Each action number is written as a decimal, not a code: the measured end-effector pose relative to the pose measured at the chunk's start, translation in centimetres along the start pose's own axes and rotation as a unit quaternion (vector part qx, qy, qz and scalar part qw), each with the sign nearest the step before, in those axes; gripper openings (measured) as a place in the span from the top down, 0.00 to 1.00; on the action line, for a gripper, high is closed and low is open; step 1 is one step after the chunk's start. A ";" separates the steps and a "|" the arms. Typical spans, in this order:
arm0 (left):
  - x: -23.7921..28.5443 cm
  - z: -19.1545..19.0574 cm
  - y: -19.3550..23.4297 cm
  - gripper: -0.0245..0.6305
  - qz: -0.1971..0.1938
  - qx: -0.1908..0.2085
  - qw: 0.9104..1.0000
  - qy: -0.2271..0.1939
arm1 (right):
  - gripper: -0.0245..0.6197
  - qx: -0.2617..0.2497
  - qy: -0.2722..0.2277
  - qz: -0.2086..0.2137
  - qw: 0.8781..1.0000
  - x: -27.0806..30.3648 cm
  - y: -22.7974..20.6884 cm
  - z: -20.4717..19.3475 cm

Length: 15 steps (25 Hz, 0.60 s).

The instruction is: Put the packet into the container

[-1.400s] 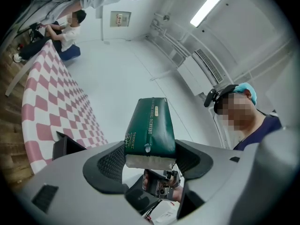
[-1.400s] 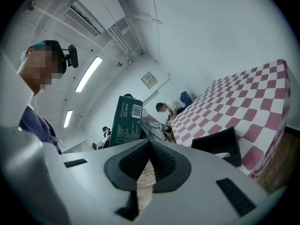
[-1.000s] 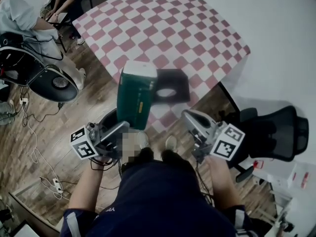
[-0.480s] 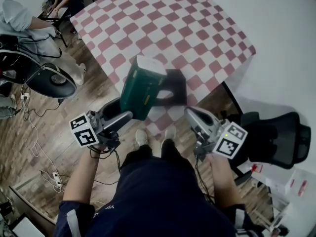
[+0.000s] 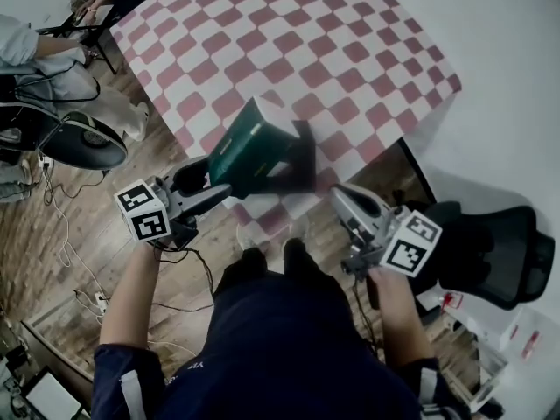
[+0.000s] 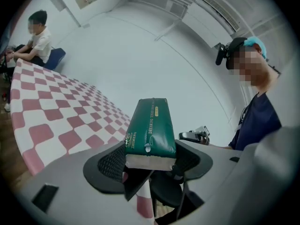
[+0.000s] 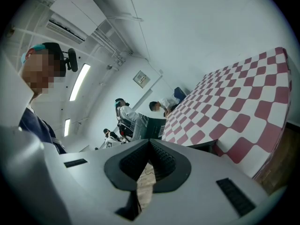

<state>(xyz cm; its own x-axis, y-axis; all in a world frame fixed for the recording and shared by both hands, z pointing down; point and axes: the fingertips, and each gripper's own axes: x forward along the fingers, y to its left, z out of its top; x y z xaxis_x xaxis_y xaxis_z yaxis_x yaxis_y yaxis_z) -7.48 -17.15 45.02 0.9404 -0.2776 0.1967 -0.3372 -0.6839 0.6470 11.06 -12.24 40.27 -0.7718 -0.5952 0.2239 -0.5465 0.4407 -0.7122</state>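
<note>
A table draped in a red-and-white checked cloth (image 5: 289, 42) fills the upper centre above a wood-plank floor (image 5: 96, 195), with cables (image 5: 59, 234) trailing at left and a black office chair (image 5: 503, 239) at lower right.

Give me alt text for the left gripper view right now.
The left tool grips a green packet between its jaws, the packet pointing up and away from the camera. Behind lies a red-and-white checked table; a person in dark blue is at right, a seated person far left.

Left tool (image 5: 217, 189) wide in a grip, right tool (image 5: 347, 203) with jaws together
</note>
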 end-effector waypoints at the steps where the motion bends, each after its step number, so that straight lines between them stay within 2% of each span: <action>1: 0.5 -0.1 0.4 0.44 0.004 0.010 1.000 0.013 | 0.94 0.002 0.001 0.000 1.000 0.0 -0.5 0.1; 4: 1.9 -0.7 1.3 0.44 0.011 0.052 0.997 0.060 | 0.94 0.006 0.003 -0.002 1.000 -0.2 -1.8 0.4; 7: 3.0 -1.5 1.9 0.44 0.014 0.097 0.990 0.105 | 0.94 0.014 0.006 -0.006 1.000 -0.6 -2.9 0.4; 12: 3.7 -2.7 2.6 0.44 0.019 0.151 0.974 0.164 | 0.94 0.025 0.008 -0.015 1.000 -1.0 -4.2 0.3; 15: 3.9 -3.4 3.0 0.44 0.025 0.189 0.961 0.198 | 0.94 0.031 0.010 -0.017 0.999 -1.0 -4.6 0.2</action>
<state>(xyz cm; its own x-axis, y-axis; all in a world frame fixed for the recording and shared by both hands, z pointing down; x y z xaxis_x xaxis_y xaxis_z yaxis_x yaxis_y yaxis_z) -4.70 -18.00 50.29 0.8405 -0.0886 0.5346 -0.3043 -0.8935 0.3303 14.43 -13.80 43.24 -0.7600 -0.5952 0.2612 -0.5513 0.3776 -0.7439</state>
